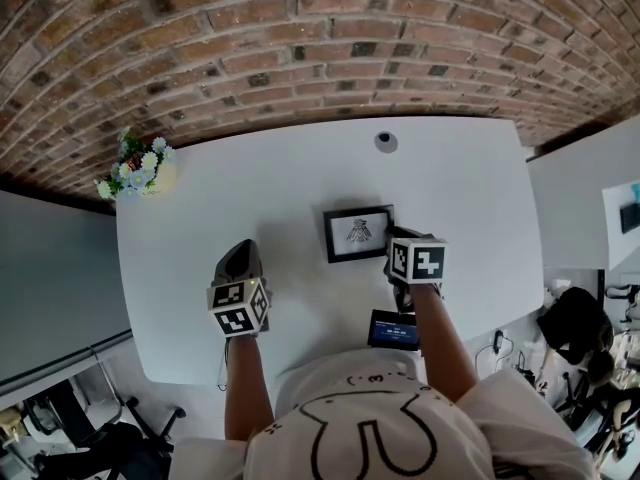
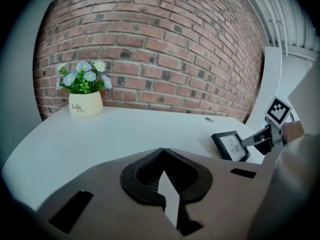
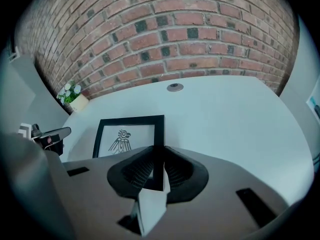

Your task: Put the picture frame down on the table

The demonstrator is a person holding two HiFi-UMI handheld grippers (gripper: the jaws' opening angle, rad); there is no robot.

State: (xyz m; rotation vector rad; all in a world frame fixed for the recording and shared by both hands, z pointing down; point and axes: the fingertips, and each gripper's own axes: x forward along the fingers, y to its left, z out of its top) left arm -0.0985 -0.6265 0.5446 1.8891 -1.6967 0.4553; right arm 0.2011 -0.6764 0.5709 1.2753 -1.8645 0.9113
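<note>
The right gripper (image 3: 156, 159) clamps the picture frame (image 3: 125, 139) by its right edge, the rest reaching left of the fingers, likely to lay it flat on the table (image 3: 230, 119); the left gripper (image 2: 163, 159) is closed, empty

rough red brick wall (image 1: 300, 28); smooth matt white table (image 1: 250, 188); picture frame (image 1: 358, 234) with smooth black border around a paper print (image 3: 125, 140); glossy cream flower pot (image 2: 86, 104).
</note>
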